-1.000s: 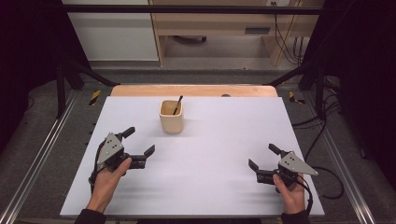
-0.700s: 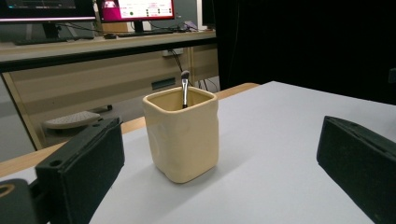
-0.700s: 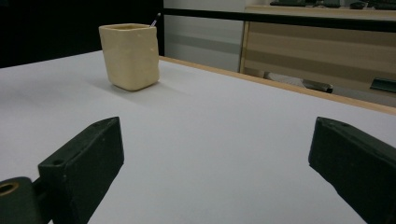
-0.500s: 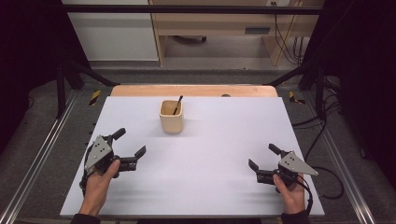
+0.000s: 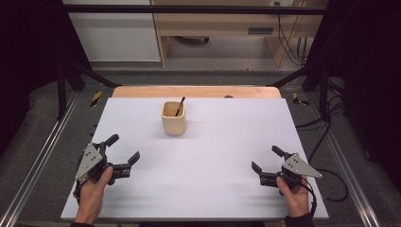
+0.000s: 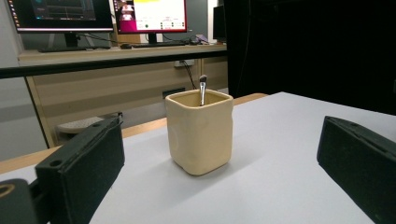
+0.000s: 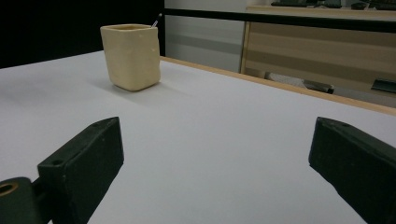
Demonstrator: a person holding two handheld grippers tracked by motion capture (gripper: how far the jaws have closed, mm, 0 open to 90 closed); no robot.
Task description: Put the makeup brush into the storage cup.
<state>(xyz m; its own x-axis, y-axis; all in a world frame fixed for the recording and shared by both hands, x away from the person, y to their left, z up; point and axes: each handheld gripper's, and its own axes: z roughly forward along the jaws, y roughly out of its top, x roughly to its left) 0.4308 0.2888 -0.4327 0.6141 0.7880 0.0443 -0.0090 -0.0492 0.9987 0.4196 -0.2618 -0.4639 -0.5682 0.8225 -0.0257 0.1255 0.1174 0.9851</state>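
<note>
A cream square cup (image 5: 173, 118) (image 6: 200, 135) (image 7: 131, 56) stands upright at the far middle of the white table (image 5: 217, 142). A thin dark-handled brush (image 5: 179, 106) (image 6: 202, 88) leans inside it, its tip above the rim. My left gripper (image 5: 124, 148) rests near the table's front left, open and empty, held by a hand and pointed toward the cup. At the front right my right gripper (image 5: 265, 159) is open too, nothing between its jaws. Both sit well short of the cup.
A wooden strip (image 5: 196, 91) runs along the table's far edge. Metal rails (image 5: 42, 156) flank both sides, and cables (image 5: 326, 127) trail at the right. A desk with monitors (image 6: 149, 16) stands beyond the table.
My left gripper has drifted left and toward the near edge of the table, still open. The right gripper and the cup have stayed put.
</note>
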